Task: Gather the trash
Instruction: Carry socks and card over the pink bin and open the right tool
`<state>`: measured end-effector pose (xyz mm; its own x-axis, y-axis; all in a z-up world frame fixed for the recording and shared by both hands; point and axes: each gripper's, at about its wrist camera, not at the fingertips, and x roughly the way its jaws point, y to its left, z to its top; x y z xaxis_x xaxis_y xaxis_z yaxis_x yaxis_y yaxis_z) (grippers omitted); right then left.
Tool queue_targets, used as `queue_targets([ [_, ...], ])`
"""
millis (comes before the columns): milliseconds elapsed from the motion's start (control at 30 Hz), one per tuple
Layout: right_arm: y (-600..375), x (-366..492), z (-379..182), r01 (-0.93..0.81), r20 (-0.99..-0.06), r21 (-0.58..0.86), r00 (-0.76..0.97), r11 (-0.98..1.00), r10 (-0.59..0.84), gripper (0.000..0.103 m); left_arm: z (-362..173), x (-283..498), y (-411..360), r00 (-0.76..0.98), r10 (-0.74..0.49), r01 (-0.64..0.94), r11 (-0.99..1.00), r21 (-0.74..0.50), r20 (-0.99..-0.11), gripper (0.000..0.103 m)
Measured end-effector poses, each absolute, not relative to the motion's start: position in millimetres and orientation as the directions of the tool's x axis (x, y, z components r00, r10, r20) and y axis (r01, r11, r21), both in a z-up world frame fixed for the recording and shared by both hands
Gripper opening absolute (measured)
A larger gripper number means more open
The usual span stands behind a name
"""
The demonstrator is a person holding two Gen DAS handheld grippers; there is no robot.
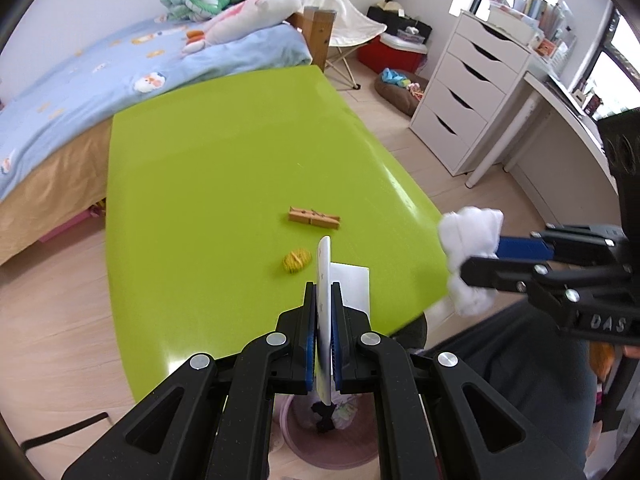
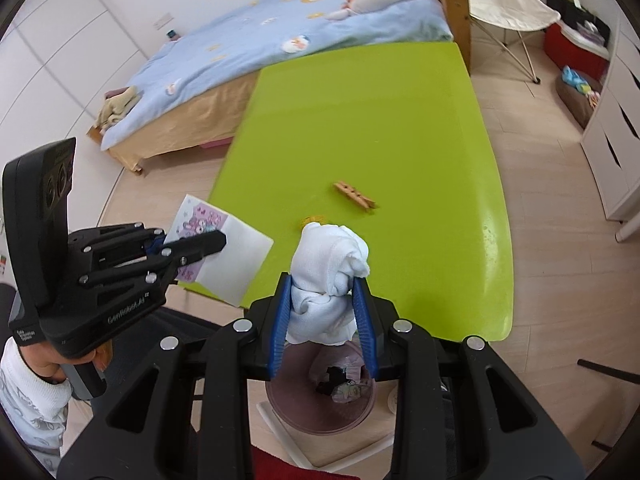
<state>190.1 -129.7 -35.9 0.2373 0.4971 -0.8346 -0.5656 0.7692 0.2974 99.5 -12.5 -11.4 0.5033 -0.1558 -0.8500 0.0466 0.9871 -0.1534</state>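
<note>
My left gripper [image 1: 324,292] is shut on a flat white card with a purple cartoon print [image 1: 323,320], held edge-on above the table's near edge; it also shows in the right wrist view [image 2: 224,256]. My right gripper [image 2: 326,280] is shut on a crumpled white tissue wad [image 2: 328,268], seen from the left wrist view [image 1: 472,256] off the table's right edge. A pinkish trash bin [image 2: 320,412] with scraps inside stands on the floor below both grippers [image 1: 328,440]. A wooden clothespin [image 1: 314,218] and a small yellow ball of thread [image 1: 297,261] lie on the green table [image 1: 224,152].
A bed with a blue cover [image 1: 100,80] and plush toys stands behind the table. A white drawer unit [image 1: 468,92] and a desk are at the right. A folding chair [image 1: 344,20] and a red box [image 1: 392,54] are at the back.
</note>
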Motion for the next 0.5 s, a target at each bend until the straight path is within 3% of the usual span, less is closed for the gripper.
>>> queue_targets([
  [500, -126, 122, -34, -0.655, -0.837, 0.280, 0.191, 0.702, 0.512, 0.031, -6, 20, -22, 0.532, -0.180, 0.049, 0.982, -0.182, -0.827, 0.006],
])
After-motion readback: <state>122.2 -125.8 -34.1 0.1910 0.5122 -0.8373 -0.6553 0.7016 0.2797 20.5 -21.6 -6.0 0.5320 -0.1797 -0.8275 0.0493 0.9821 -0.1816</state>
